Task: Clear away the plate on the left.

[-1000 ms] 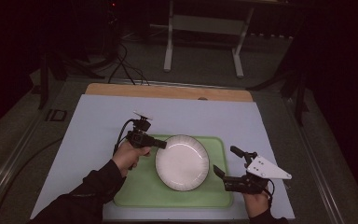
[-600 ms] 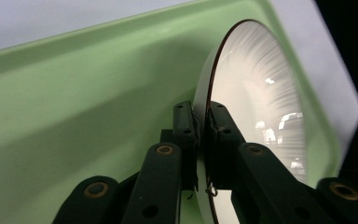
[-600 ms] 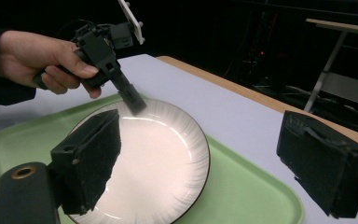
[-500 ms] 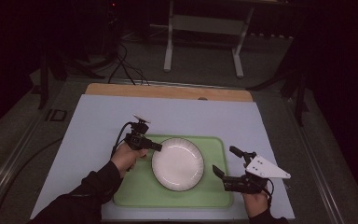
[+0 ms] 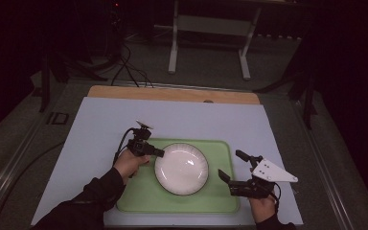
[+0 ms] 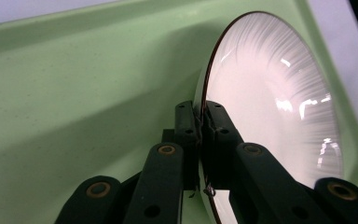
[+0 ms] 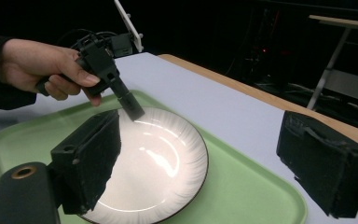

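Jaws of the left gripper (image 5: 159,153) pinch the left rim of the white plate (image 5: 182,168), which lies on the green tray (image 5: 220,199) in the high view; the right gripper (image 5: 230,166) hovers spread beside the tray's right edge. Left gripper view: both pads clamp the plate's (image 6: 270,107) brown-edged rim above the tray (image 6: 74,93). Right gripper view: its own jaws gape wide, holding nothing, with the plate (image 7: 168,158) just beyond them

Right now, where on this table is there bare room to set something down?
The pale mat is bare behind the green tray up to the wooden edge strip, and along its left side. The tray's right part beside the white plate is free. It is crowded at the plate's left rim, clamped by the left hand-held gripper, and by the right hand-held gripper.
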A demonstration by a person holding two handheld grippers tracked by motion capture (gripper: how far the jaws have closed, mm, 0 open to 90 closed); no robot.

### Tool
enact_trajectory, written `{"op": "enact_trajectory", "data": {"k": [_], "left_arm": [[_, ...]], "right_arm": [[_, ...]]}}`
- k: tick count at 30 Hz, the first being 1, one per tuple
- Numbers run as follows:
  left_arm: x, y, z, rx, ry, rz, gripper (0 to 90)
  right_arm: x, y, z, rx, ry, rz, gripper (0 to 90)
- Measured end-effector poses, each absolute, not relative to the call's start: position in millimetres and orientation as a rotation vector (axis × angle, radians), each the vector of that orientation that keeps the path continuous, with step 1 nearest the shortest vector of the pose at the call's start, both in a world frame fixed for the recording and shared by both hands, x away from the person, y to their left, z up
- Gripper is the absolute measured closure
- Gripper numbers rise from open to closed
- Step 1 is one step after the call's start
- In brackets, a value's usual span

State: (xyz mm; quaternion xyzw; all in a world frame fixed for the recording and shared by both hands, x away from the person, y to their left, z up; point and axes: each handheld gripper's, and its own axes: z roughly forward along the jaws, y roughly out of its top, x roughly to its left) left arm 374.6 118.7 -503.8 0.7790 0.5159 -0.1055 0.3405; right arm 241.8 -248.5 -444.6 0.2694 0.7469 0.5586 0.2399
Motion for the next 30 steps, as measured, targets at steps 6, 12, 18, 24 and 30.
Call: {"op": "enact_trajectory", "data": {"k": [6, 12, 18, 24, 30], "left_arm": [[374.4, 122.0, -512.2, 2.026, 1.370, -0.283, 85.2], [374.0, 120.9, -510.6, 2.035, 1.361, -0.271, 83.4], [373.8, 122.3, -499.0, 2.045, 1.324, -0.206, 76.6], [369.6, 122.2, -488.9, 2.059, 1.230, -0.160, 61.7], [362.7, 125.5, -475.3, 2.072, 1.163, -0.114, 49.7]], "right_arm": [[242.4, -248.0, -445.1, 0.739, 2.048, 1.527, 13.4], [242.6, -247.1, -445.3, 0.736, 2.052, 1.522, 13.4], [242.5, -248.0, -445.4, 0.742, 2.051, 1.524, 13.4], [242.6, -246.7, -445.7, 0.739, 2.062, 1.521, 13.4], [243.3, -246.8, -446.3, 0.739, 2.063, 1.523, 13.4]]}}
